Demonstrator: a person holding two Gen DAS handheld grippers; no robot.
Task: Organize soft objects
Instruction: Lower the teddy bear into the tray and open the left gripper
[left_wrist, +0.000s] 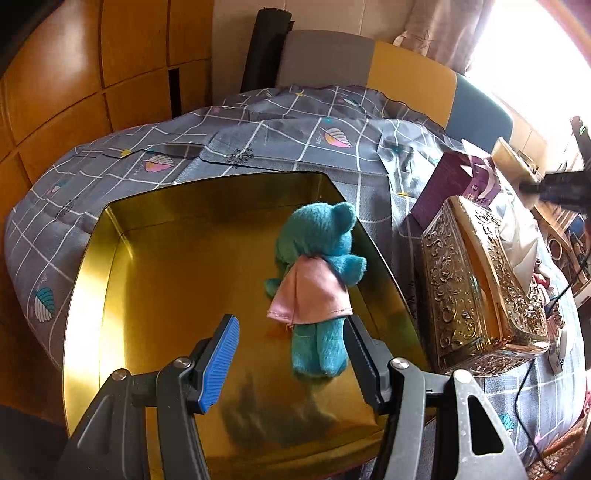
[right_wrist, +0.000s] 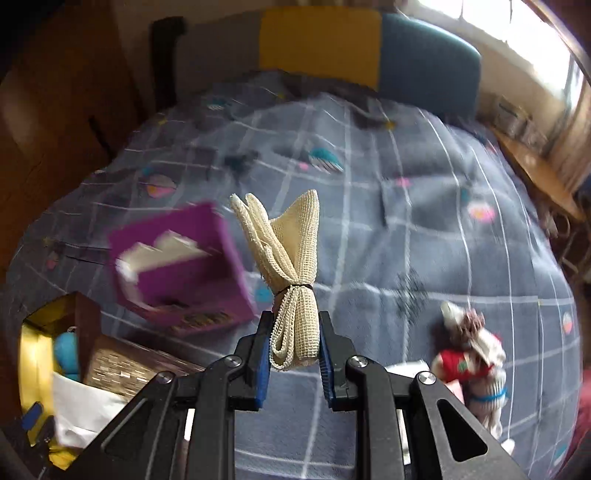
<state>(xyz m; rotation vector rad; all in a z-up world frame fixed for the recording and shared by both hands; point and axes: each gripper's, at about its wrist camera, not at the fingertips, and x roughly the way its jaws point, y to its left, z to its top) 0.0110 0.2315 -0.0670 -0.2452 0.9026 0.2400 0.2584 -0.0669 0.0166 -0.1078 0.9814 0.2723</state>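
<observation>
Mesh cloth (right_wrist: 291, 280), cream and open-weave, is rolled into a loose bundle and cinched near its lower third by a thin dark band; the right gripper (right_wrist: 293, 347) has it pinched between its blue pads just below that band, with the bundle clear of the bed. It looks very light and limp: the free ends above the band fan out and would flop or sway with any quick swing. The weave gives the ribbed pads plenty to bite on, so slipping seems unlikely, and nothing about it is fragile. The tied waist is the sensible place to hold, since there the layers are bunched tight and cannot unfold.

Across the bed, the blue plush bear (left_wrist: 317, 284) in a pink dress lies face down in the gold tin box (left_wrist: 122, 258), against its right wall. It is soft, squashy and light too; its body would be the best place to grip. The left gripper (left_wrist: 291, 360) hangs over the box with its jaws wide apart, and one of the bear's legs lies close by its right finger, untouched.

Beside the box sit an ornate gold tissue holder (left_wrist: 476, 295) and a purple carton (right_wrist: 184, 273). A second plush toy in a red top (right_wrist: 472, 362) lies on the grey checked bedspread (right_wrist: 424, 229), likely the next piece to collect
</observation>
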